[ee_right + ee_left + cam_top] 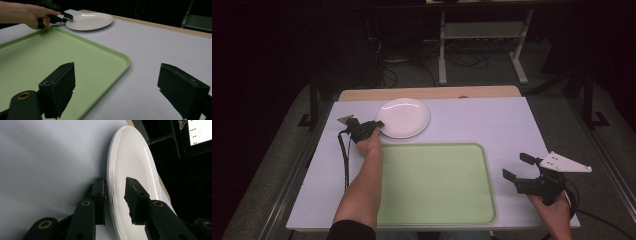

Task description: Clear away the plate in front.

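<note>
A white plate [404, 117] lies flat at the back of the table, left of centre. My left gripper [379, 125] is at its near-left rim. In the left gripper view the plate [132, 157] has its rim between the jaws of the left gripper [115, 181], one jaw under the rim and one over it, with a gap still showing, so the gripper is open. The right gripper view shows the plate [91, 21] and the left gripper [66, 16] far off. My right gripper [516, 166] hovers open over the table's right side, its jaws [116, 75] wide apart and holding nothing.
A light green tray [432, 185] with nothing on it lies in the middle, near the front edge, its corner [126, 60] close to my right gripper. The white table top [492, 120] is bare on the right. A wooden strip [427, 93] runs along the back edge.
</note>
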A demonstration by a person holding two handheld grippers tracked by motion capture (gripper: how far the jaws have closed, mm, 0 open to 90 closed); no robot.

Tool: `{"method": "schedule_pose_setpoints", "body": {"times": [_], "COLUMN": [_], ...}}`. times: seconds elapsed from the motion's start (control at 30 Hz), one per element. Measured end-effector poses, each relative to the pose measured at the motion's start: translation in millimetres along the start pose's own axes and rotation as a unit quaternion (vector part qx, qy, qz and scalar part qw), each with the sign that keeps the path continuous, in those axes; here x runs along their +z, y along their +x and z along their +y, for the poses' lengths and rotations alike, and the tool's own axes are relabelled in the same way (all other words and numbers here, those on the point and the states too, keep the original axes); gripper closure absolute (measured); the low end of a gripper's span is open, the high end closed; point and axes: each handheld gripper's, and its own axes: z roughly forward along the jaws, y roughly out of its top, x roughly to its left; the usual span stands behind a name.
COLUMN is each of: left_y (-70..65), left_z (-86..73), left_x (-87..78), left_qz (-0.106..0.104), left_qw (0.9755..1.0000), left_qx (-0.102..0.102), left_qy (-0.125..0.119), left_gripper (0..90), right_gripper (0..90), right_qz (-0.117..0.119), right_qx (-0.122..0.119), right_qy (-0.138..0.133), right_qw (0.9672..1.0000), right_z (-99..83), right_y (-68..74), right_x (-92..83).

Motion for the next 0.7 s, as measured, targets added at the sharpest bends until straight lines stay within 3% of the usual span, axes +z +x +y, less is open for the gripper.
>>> {"method": "schedule_pose_setpoints", "body": {"times": [0.43, 0.7], "left_y": [-0.7, 3.6], "left_z": [-2.8, -1.2], "left_x": [1.2, 1.3], "left_qz": [0.013, -0.001], "left_qw": [0.9999, 0.9997], "left_qx": [-0.004, -0.019], "left_qy": [0.006, 0.011], "left_gripper": [80.2, 82.7], "right_gripper": [13.6, 13.6], "right_qz": [0.0, 0.0], "right_qx": [-0.002, 0.001], "right_qy": [0.002, 0.004], "right_qw": [1.0, 1.0], "right_z": [-0.2, -0.8], "right_y": [0.2, -1.3], "right_x": [1.0, 1.9]}}
